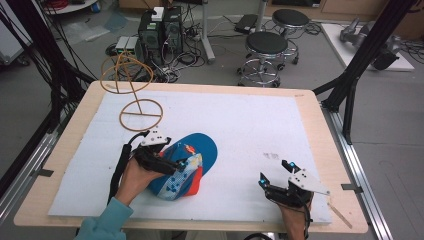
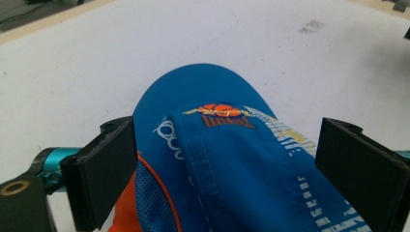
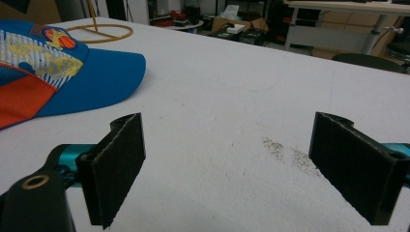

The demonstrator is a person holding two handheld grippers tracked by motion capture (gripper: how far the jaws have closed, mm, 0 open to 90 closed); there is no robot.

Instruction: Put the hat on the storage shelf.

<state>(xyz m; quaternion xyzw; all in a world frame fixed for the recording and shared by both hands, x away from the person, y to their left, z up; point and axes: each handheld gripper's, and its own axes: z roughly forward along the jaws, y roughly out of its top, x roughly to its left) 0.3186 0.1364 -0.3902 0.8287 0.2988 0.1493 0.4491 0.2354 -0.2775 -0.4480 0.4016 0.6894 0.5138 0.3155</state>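
Blue cap (image 1: pixel 192 162) with orange panel and embroidered logo, lying on white mat (image 1: pixel 250 125), brim outward

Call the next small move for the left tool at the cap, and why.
Probably close the left tool on the cap. In the left gripper view the blue crown fabric sits between its open jaws, which flank it without clamping. The right tool is open over bare white mat, away from the cap, so it has no part yet.

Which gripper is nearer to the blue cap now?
Left. The left gripper has its open jaws on either side of the blue cap; the right gripper is open over bare mat, apart from it.
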